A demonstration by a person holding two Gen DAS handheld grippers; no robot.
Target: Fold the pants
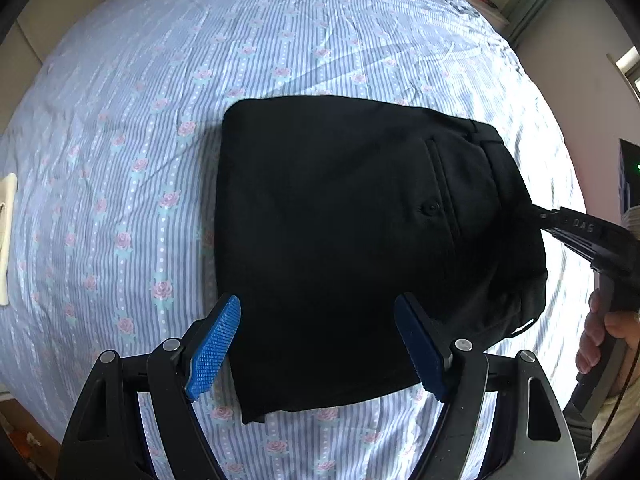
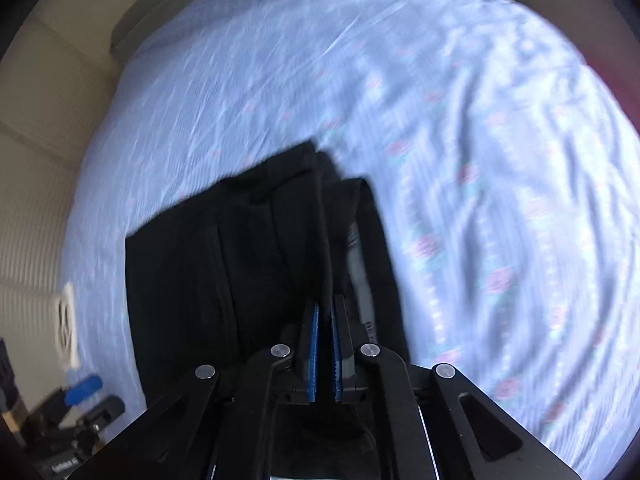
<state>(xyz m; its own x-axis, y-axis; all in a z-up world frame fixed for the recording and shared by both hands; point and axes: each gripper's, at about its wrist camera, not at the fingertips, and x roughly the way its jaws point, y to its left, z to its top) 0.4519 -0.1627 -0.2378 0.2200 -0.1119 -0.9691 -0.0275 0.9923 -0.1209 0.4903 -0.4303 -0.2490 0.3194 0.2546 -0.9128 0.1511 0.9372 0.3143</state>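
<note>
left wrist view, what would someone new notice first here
The black pants stand out first: a dark, folded block in the middle of the pale blue striped bedsheet with pink roses. Next come the blue-padded fingers of the left gripper, spread wide open over the near edge of the pants. At the right, the right gripper reaches in at the waistband side; its own blurred view shows its pads nearly together around a fold of the black cloth.

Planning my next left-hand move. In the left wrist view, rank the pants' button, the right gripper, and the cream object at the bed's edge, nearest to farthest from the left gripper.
1. The button on the black pants, just ahead of the open left gripper.
2. The right gripper, far right, pinching the pants' waistband edge.
3. The cream object, far left on the bedsheet.
</note>
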